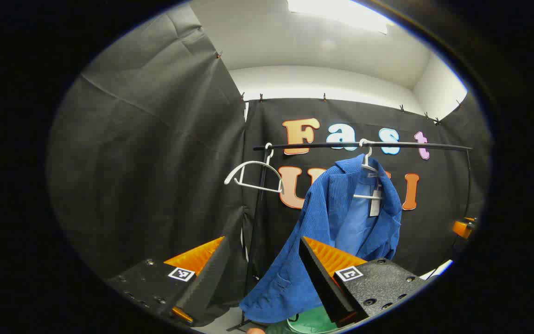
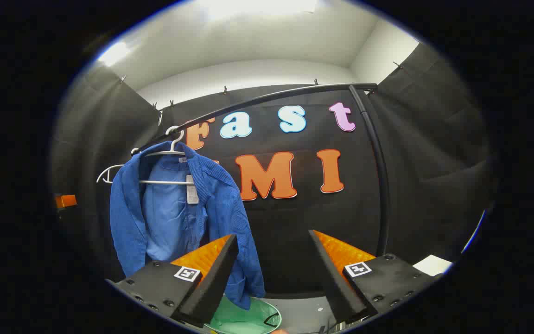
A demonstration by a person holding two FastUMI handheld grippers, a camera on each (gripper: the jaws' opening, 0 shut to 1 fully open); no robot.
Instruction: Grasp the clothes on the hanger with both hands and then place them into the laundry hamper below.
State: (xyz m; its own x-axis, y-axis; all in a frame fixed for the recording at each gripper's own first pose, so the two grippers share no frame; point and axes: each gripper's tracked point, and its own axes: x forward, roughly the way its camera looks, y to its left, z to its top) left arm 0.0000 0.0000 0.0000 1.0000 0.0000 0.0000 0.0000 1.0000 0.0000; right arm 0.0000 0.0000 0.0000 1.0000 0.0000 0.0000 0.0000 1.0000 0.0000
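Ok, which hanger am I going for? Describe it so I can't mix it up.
Find the black clothes rail across the booth's back wall. Two white hangers hang from it; take the one carrying the blue corduroy jacket, directly above the green hamper. The other hanger, at the rail's end by the upright post, is bare.

Black rail point(image 1: 364, 145) across the booth, empty white hanger point(image 1: 254, 177) hooked at one end, ceiling light point(image 1: 341, 11), white wall point(image 2: 248, 76).

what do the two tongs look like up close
Both the left tongs and right tongs have two wedge-shaped fingers with ribbed inner faces, mounted on black speckled blocks with screw holes. Each block carries a small square black-and-white marker.
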